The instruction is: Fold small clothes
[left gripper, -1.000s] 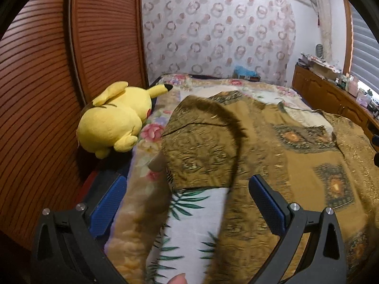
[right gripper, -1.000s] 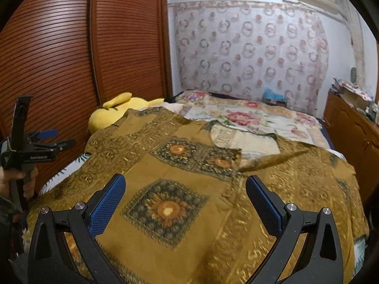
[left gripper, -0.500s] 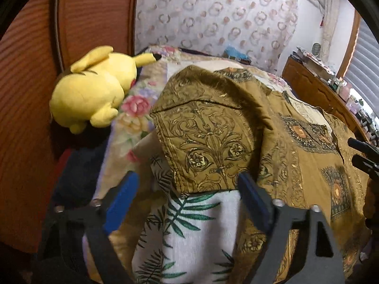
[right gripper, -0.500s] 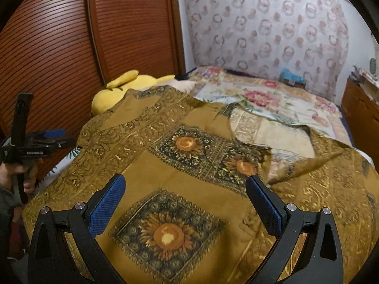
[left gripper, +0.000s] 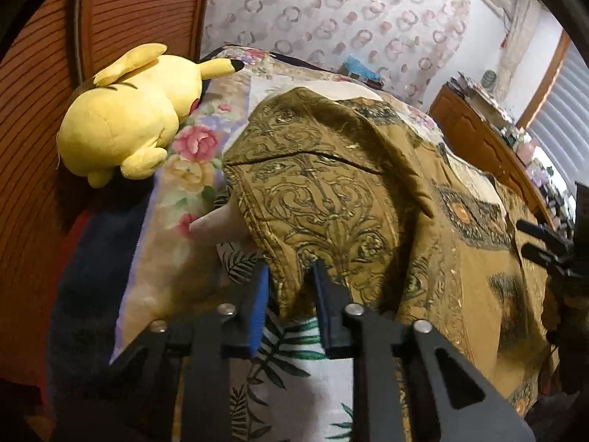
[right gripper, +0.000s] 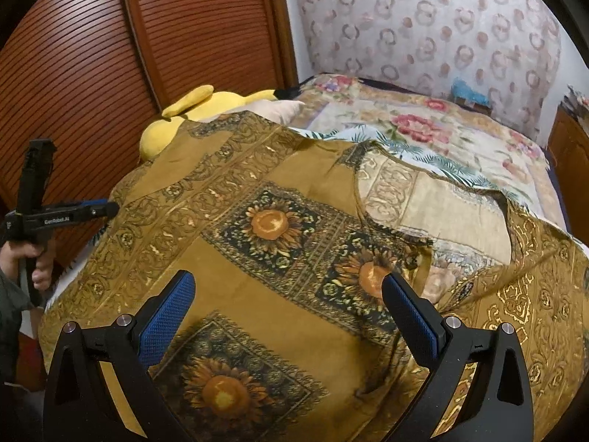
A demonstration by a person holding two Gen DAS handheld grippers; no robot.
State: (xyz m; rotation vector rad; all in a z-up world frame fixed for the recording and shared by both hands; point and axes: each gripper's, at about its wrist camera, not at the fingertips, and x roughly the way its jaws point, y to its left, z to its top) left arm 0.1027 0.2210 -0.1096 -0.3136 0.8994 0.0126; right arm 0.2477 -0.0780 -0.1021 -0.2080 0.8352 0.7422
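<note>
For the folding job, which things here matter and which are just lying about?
Part of the job:
mustard patterned garment
left gripper, pinching the garment's edge
right gripper, open above it

Lying about:
yellow plush toy
floral bedspread
leaf-print cloth

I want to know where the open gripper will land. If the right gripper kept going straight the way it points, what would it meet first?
Most likely the mustard shirt spread on the bed: the right gripper, jaws open and empty, points down at its sunflower panels, though the depth is unclear.
</note>
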